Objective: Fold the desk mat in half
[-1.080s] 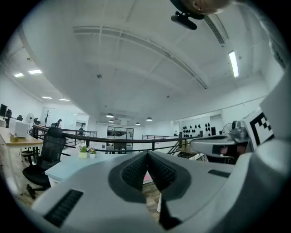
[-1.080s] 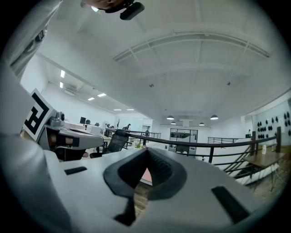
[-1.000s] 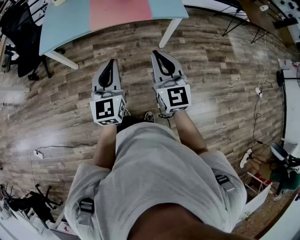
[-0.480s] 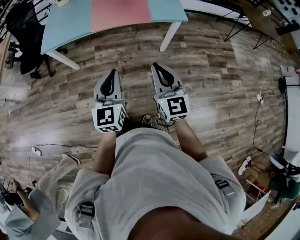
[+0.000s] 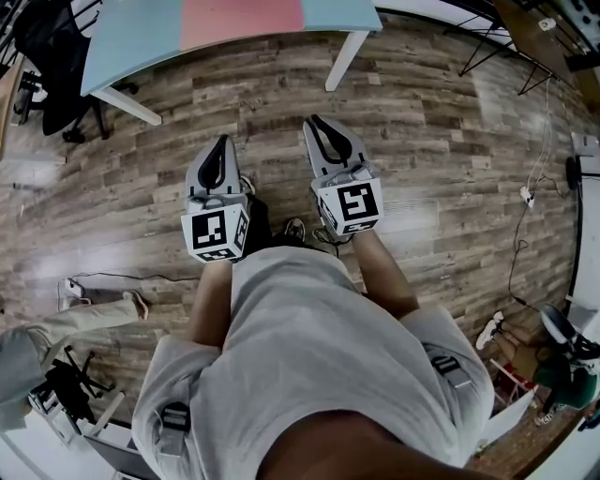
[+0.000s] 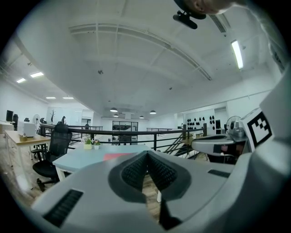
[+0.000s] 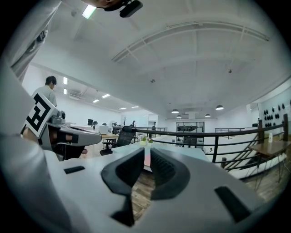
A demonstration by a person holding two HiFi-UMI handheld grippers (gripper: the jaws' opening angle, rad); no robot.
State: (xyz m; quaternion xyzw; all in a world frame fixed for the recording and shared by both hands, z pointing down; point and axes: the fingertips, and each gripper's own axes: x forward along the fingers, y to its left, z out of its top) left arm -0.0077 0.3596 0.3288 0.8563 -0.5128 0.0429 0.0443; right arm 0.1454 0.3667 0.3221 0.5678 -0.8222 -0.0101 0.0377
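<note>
Head view is showing a person standing on a wood-plank floor (image 5: 422, 141), holding the left gripper (image 5: 222, 142) and the right gripper (image 5: 315, 121) side by side at waist height. Both are pointing ahead toward the white-legged surface (image 5: 343, 61), which is well apart from them. The desk mat (image 5: 239, 17), apparently the pink and pale-blue sheet lying flat and unfolded on that surface, is sitting untouched, so the folding is judged not yet begun. The level, parallel hold looks like a carrying posture for the approach, keeping both tools lined up with the mat's near edge. The left gripper's jaws are resting together with nothing between them. The right gripper's jaws have just been opening and are standing slightly apart, also with nothing between them, likely in readiness for a pinch on the mat's edge. No brand name or readable writing is appearing anywhere; only black-and-white square markers are showing on the left cube (image 5: 216, 234) and the right cube (image 5: 354, 203).
</note>
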